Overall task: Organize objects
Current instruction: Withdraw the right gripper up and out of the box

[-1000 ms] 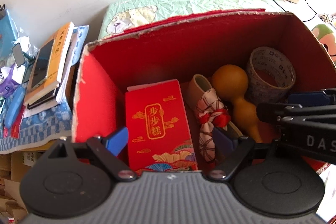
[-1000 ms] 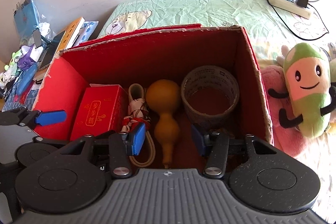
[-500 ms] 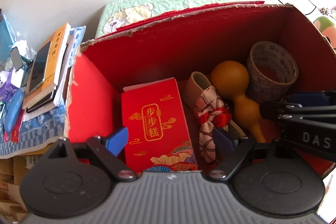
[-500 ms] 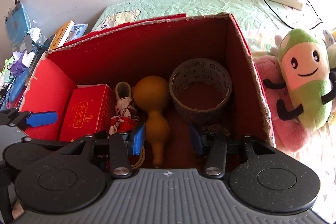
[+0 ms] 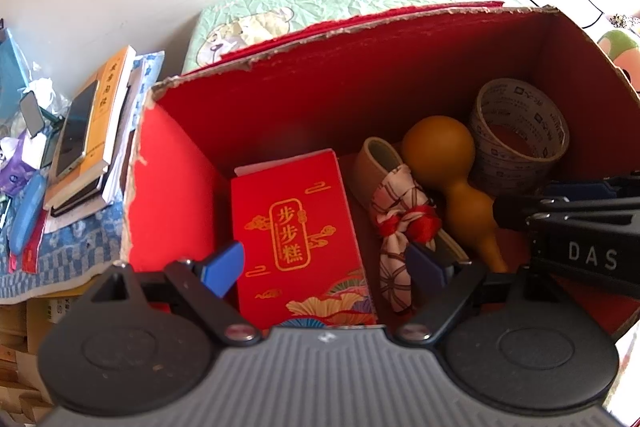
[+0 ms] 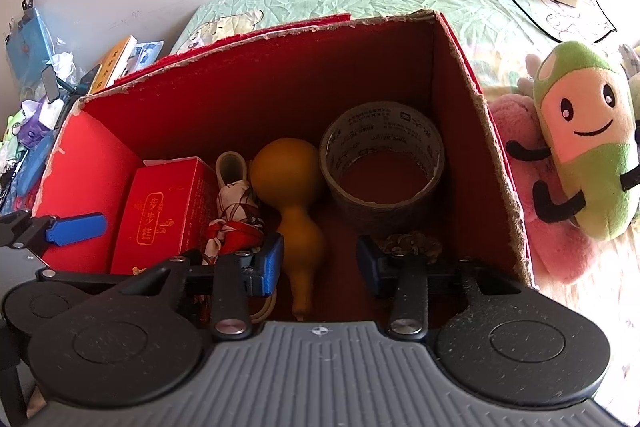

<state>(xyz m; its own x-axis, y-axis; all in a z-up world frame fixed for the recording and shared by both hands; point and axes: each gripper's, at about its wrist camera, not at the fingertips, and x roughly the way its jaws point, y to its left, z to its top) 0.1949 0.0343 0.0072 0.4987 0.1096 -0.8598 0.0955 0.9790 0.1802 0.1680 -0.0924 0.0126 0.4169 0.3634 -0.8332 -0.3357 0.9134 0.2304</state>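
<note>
My right tongs (image 6: 320,263) have just been closing, pads still apart, around the gourd (image 6: 294,195) lying just ahead in the red box (image 6: 480,99); not yet pressing. It looks light, hard and smooth, so I'd grip its narrow waist. My left tongs (image 5: 324,263) stand apart over the red carton (image 5: 296,227). Beyond the gourd sits the tape roll (image 6: 382,163).

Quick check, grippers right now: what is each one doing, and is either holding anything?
Left gripper: open, holding nothing, poised over the red gift box.
Right gripper: open, jaws just been closing, gripping nothing; the gourd lies below.
</note>
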